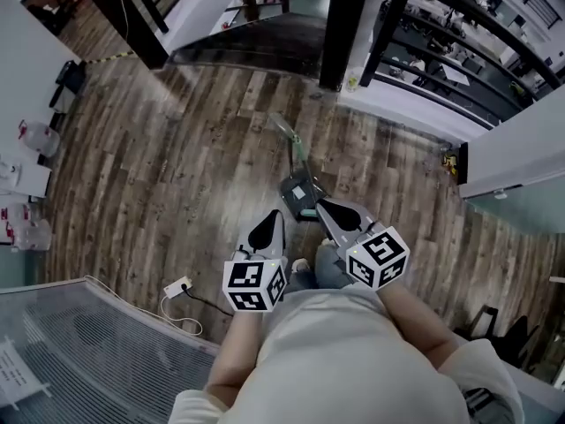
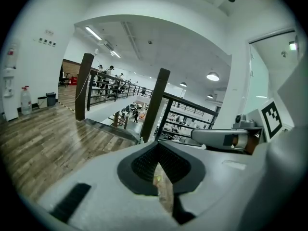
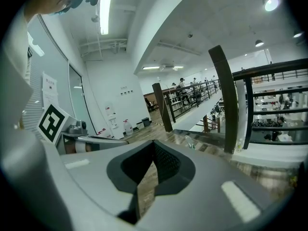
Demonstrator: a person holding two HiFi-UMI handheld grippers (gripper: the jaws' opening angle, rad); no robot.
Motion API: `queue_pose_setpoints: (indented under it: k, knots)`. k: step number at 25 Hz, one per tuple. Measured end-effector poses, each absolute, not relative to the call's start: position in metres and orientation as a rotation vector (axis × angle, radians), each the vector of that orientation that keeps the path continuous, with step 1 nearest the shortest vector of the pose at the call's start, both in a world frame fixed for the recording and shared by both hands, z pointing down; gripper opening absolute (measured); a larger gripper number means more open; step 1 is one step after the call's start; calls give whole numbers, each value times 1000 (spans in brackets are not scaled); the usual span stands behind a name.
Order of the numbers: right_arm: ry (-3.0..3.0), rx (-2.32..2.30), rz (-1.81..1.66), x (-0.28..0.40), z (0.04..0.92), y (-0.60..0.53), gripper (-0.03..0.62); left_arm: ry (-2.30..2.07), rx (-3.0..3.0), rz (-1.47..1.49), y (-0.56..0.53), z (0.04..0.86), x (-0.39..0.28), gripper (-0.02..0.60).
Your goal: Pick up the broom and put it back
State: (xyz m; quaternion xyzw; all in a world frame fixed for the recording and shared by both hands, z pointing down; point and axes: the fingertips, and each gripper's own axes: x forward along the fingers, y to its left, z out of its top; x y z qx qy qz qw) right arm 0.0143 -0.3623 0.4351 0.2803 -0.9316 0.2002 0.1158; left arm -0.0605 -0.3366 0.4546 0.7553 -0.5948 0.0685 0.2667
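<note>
The broom (image 1: 298, 193) lies flat on the plank floor (image 1: 177, 175), its dark head just ahead of both grippers and its handle aimed at the stair opening (image 1: 265, 38). Open floor spreads to its left. A dark post (image 1: 344, 25) and a railing (image 1: 441, 51) bound the far side, a white wall (image 1: 521, 148) the right, and a metal grating (image 1: 88, 352) the near left. The left gripper (image 1: 276, 216) and right gripper (image 1: 323, 205) are held side by side, tilted slightly down, each with its jaws together on nothing.

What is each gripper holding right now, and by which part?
Nothing is held. The left gripper and right gripper both have jaws shut and empty; the green-handled, dark-headed broom lies ungripped on the wooden floor.
</note>
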Motion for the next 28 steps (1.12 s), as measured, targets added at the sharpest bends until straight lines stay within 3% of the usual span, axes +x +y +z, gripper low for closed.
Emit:
queue_pose_setpoints:
  k: [28]
  knots:
    - [-2600,566,539,1,546,-501,14,-1798,1742,143,-423,529,-78,3]
